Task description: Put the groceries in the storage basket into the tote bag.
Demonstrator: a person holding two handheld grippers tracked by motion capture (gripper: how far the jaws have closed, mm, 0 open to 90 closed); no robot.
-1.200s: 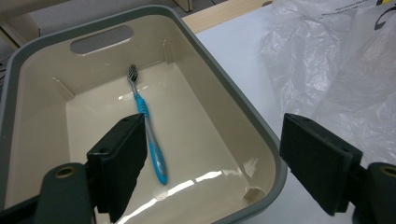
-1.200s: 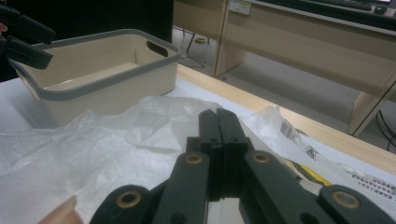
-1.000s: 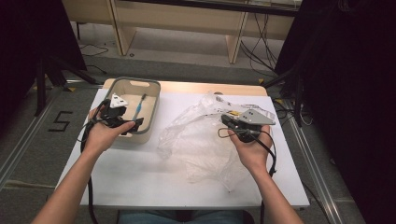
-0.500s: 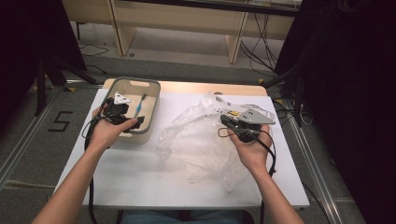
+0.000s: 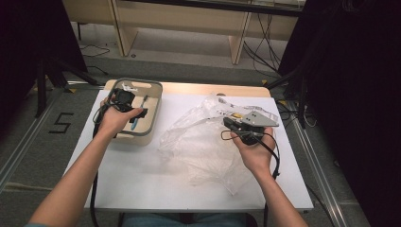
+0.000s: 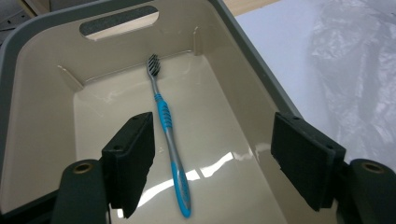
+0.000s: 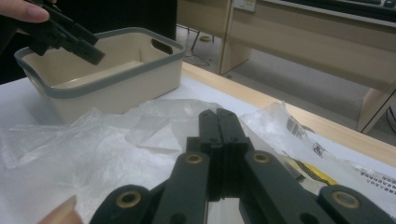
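Note:
A blue and grey toothbrush (image 6: 166, 121) lies on the floor of a beige bin with a grey rim (image 6: 252, 51), at the table's far left (image 5: 156, 101). My left gripper (image 6: 215, 126) hangs over the bin's inside, open. Its jaws have just been closing a little, and the toothbrush (image 5: 136, 119) lies below the gap, untouched by the pads. My right gripper (image 7: 218, 114) is shut with nothing seen between its jaws, held just above a crumpled clear plastic bag (image 5: 198, 146) at the table's middle right (image 5: 228, 123).
The white table top (image 5: 132, 184) has bare room in front of the bin and the bag. A printed plastic wrapper (image 7: 308, 144) lies under the bag's far right. Past the table's wooden far edge stands a desk frame with cables (image 5: 255, 52).
My left gripper has moved away from the person, farther over the bin, and now points down into it. The right hand and the bag have stayed put.

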